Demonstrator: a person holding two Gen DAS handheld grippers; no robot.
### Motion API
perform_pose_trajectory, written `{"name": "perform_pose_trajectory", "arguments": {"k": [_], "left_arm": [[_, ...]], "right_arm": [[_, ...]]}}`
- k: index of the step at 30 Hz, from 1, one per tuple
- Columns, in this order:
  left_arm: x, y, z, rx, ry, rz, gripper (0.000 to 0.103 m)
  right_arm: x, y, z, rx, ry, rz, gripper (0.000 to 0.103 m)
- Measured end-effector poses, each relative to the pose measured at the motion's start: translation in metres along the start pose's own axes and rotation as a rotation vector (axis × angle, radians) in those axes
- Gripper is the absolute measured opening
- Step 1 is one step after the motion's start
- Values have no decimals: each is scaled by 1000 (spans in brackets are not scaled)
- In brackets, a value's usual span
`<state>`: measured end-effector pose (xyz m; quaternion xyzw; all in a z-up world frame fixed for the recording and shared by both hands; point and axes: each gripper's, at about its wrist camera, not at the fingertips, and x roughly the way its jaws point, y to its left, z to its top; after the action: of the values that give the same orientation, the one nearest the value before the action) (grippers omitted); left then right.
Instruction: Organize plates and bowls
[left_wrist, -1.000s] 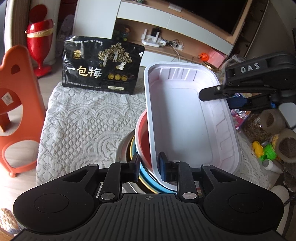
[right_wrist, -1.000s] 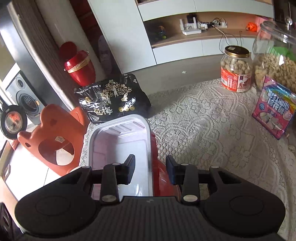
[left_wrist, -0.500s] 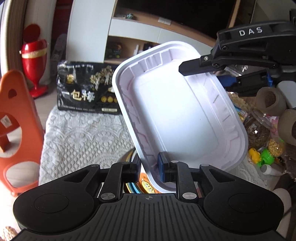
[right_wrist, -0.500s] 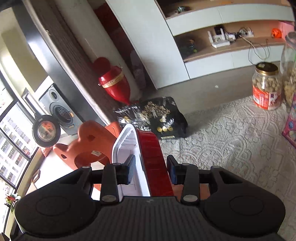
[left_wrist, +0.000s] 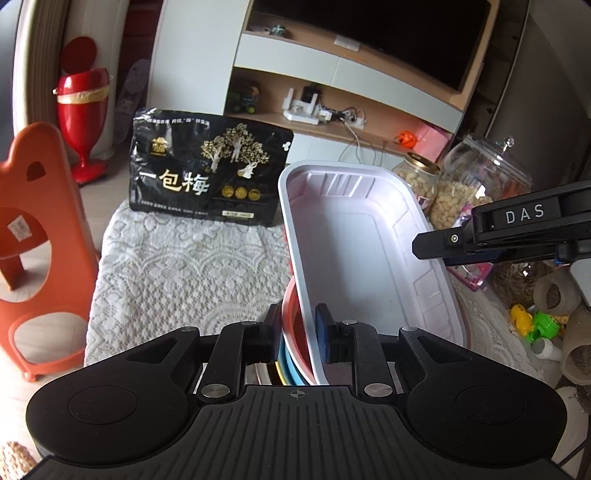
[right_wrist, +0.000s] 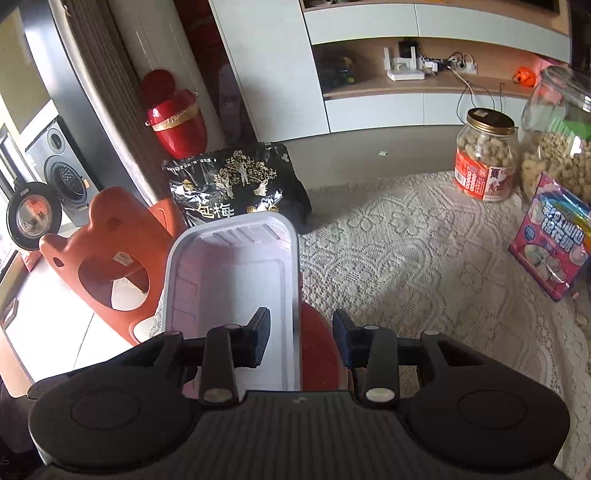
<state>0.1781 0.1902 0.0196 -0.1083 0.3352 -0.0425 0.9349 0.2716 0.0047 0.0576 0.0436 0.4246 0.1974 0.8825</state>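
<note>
A white rectangular plastic tray (left_wrist: 362, 251) sits in a red bowl (left_wrist: 293, 332), on top of nested blue and yellow bowls (left_wrist: 286, 363). My left gripper (left_wrist: 299, 332) is shut on the near rims of the tray and the red bowl, one pad outside the bowl and one inside the tray. From the right, my right gripper (left_wrist: 432, 254) reaches over the tray's far long rim. In the right wrist view the right gripper (right_wrist: 301, 332) holds the tray (right_wrist: 229, 273) rim and the red bowl (right_wrist: 317, 343) between its pads. The stack's underside is hidden.
The stack stands on a lace-covered table (left_wrist: 177, 273). A black snack bag (left_wrist: 207, 184) leans at the back. Glass jars of snacks (right_wrist: 484, 158) and a pink packet (right_wrist: 550, 243) stand to the right. An orange plastic chair (left_wrist: 22, 236) is off the table's left edge.
Half a second ago the tray and red bowl were tipped up steeply off the stack. Now they are back down, lying nearly flat as they did one second ago.
</note>
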Motion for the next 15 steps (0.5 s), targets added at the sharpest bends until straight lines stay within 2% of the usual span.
{"name": "perform_pose_trajectory", "arguments": {"k": [4, 9, 15], "left_arm": [[5, -1, 2, 0, 4, 8, 23], [19, 9, 14, -89, 12, -17, 22], [9, 10, 28, -103, -14, -71, 20]], "right_arm": [[5, -2, 4, 39, -35, -2, 38], [26, 7, 20, 70, -42, -58, 38], [4, 22, 17, 14, -65, 37, 36]]}}
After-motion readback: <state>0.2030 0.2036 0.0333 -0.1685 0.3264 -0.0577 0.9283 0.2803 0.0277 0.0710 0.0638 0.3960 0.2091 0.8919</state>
